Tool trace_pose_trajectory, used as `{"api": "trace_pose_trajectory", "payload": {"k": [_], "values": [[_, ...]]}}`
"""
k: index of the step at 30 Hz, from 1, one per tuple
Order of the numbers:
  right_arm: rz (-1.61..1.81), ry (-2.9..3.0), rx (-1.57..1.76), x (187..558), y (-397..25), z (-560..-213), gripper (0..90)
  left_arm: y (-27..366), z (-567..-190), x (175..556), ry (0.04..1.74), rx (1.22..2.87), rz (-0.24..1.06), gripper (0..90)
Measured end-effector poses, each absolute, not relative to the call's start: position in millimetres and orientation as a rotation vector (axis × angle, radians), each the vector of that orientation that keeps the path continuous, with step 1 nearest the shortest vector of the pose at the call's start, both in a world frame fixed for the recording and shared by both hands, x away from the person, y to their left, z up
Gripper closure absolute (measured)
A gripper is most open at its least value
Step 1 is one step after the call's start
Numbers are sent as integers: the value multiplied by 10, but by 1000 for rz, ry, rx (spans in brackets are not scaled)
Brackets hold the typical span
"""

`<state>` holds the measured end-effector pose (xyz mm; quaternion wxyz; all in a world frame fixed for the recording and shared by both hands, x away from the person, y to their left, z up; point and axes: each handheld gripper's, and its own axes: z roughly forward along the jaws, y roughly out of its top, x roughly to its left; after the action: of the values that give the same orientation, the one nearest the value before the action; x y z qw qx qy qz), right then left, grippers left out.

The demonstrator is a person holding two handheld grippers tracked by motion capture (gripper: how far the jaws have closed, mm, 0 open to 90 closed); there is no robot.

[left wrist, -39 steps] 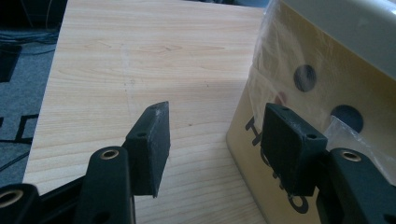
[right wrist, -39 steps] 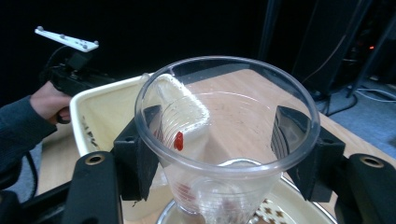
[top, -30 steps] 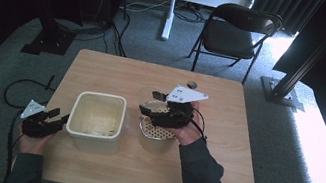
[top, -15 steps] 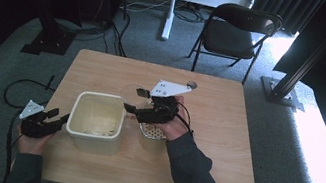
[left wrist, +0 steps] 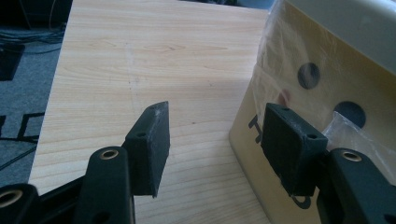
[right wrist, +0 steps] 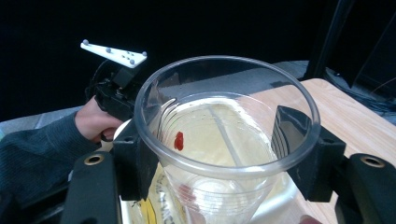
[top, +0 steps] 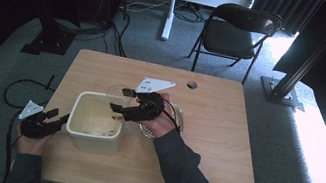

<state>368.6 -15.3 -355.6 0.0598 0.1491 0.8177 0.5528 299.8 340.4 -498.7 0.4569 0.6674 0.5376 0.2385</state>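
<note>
My right gripper (top: 122,100) hangs over the right rim of a cream plastic bin (top: 91,142) lined with clear film. It is shut on a clear plastic cup (right wrist: 224,140), one black jaw on each side of the cup, and the right gripper (right wrist: 219,154) holds it roughly upright. A small red bit (right wrist: 179,140) clings to the cup's inner wall. My left gripper (top: 52,117) rests at the table's left edge beside the bin. The left gripper (left wrist: 219,140) is open with nothing between its jaws, and its right jaw lies close against the bin wall (left wrist: 327,70).
A clear glass bowl (top: 178,117) sits on the wooden table (top: 222,147) just right of the bin, partly under the right hand. A round hole (top: 191,84) is near the table's far edge. A folding chair (top: 235,30) stands beyond the table.
My right gripper has carried the cup leftward from above the glass bowl to over the bin's right rim. The left gripper has stayed in place.
</note>
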Motion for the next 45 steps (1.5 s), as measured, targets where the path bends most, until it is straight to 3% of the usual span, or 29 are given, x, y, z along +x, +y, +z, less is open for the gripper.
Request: {"api": "trace_pose_trajectory", "payload": {"k": [33, 45], "values": [[1799, 2527, 442, 3736, 379, -3653, 287, 3406, -5006, 3002, 1329, 1648, 578, 431], [1849, 2529, 458, 3725, 502, -3688, 211, 3417, -5005, 2996, 1330, 1643, 582, 431]]}}
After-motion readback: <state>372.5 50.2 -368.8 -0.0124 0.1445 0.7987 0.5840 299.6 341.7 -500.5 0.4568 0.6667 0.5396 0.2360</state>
